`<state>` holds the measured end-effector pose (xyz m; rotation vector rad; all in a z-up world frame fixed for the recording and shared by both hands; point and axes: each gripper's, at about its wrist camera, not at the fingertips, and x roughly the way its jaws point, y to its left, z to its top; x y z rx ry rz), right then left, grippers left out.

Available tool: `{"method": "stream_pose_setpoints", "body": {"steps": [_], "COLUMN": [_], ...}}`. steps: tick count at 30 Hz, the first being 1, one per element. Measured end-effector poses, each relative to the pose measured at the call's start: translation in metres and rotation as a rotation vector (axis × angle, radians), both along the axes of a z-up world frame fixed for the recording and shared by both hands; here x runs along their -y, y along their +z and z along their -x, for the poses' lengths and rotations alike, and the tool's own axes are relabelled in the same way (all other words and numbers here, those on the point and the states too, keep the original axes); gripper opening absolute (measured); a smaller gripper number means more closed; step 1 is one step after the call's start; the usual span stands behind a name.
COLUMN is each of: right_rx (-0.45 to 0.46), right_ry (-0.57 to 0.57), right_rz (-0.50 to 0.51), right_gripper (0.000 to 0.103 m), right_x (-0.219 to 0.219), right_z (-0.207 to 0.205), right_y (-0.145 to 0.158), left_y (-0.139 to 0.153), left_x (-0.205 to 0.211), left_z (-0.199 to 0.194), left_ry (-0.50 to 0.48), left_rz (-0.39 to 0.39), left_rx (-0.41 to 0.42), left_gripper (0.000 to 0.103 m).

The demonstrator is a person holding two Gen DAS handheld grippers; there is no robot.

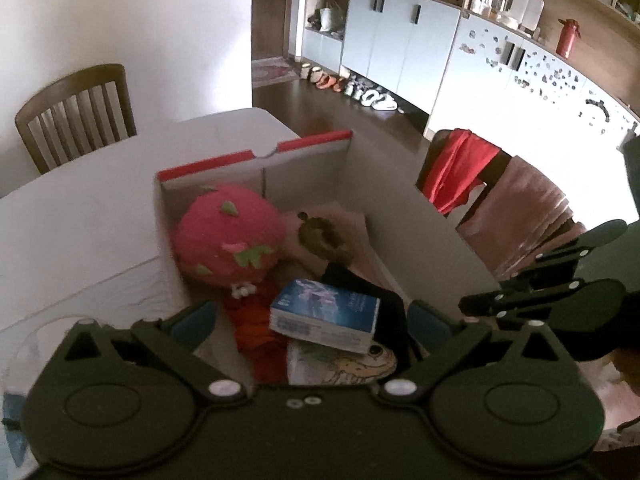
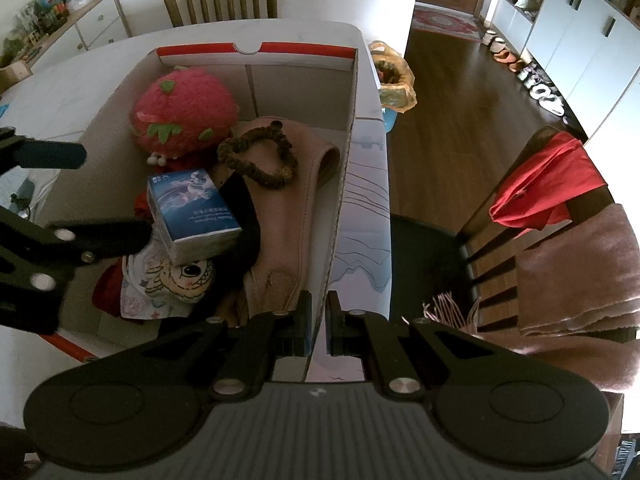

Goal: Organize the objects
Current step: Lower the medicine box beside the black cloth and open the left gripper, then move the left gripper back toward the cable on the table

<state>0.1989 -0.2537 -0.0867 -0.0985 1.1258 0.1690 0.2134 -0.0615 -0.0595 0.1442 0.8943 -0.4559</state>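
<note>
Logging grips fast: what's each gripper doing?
Left gripper: open, empty, above the blue box.
Right gripper: shut on the carton's wall.

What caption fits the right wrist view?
Right gripper pinching the white cardboard box's wall; small blue box lies inside.

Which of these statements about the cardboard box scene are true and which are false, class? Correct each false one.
1. The blue box lies inside the cardboard box. True.
2. The left gripper is clamped on the blue box. False: its jaws stand wide apart above it, nothing between the pads.
3. The right gripper pinches the cardboard box's wall. True.
4. The pink plush fruit sits on the floor. False: it is in the cardboard box.
5. The brown scrunchie rests on a tan bag. True.
</note>
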Motion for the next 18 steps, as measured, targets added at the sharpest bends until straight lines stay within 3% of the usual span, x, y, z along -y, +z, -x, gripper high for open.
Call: {"method": "stream_pose_setpoints", "body": {"steps": [8,18], "right_rx": [-0.003,-0.018], "right_ry": [0.0,-0.006], "right_rz": [0.001,0.015], "right_gripper": [0.006,0.006], "right_x": [-0.001,-0.003], "right_z": [-0.001,-0.002], "right_y": [0.0,-0.003], "left_y": [0.017,0.019], "left_x": [-0.046,-0.138], "left_z": [0.006,0.012], "left_ry": [0.093,0.314], "left_rz": [0.018,-0.03], "left_rx": [0.032,0.058], "left_gripper": [0.102,0.102]}}
